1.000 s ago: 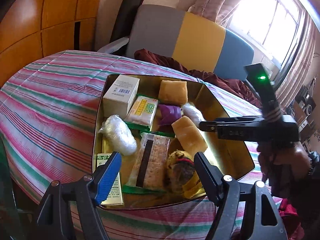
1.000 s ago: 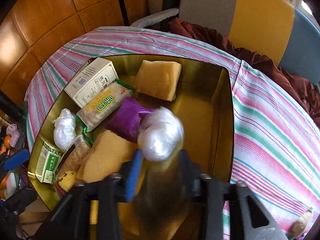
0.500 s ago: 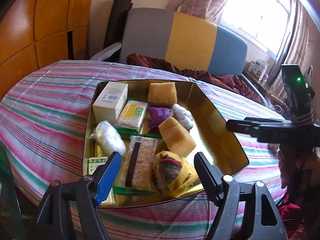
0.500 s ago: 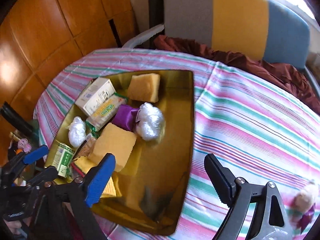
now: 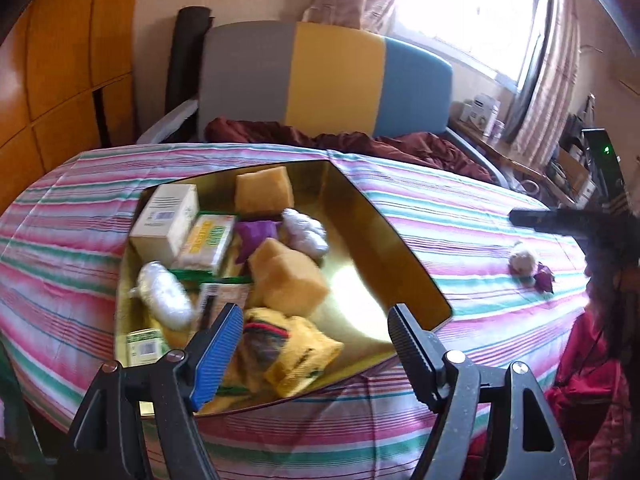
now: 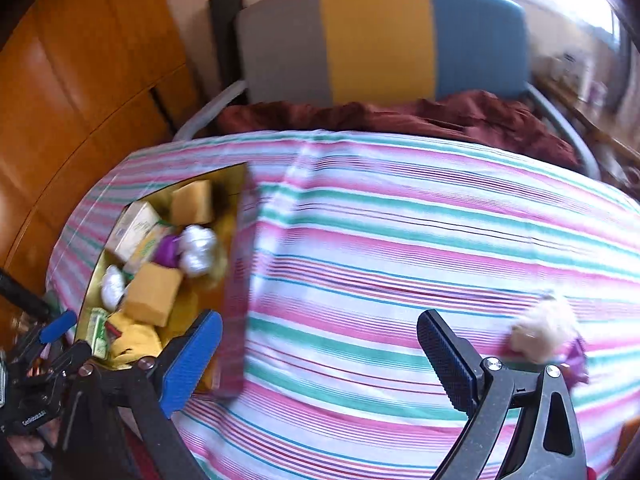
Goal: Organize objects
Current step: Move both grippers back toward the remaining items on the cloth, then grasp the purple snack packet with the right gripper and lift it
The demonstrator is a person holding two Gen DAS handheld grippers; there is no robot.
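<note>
The left gripper hangs low over the near end of the gold tray, its jaws spread wide with nothing between them. Under it in the tray lies a yellow pouch, then a yellow sponge, a white wrapped bundle and a small green box at the near left corner. Farther in sit a green-edged packet, a purple wrapper, a second white bundle, a white carton and another sponge against the far wall. The right gripper is over the striped cloth to the right of the tray; its jaws have just been opening and stand wide, empty. Just beside its right finger a small fluffy toy (cream, with something purple under it) lies on the cloth, well apart from the tray. Beyond the table stands a grey, yellow and blue chair with a maroon cloth on its seat.
</note>
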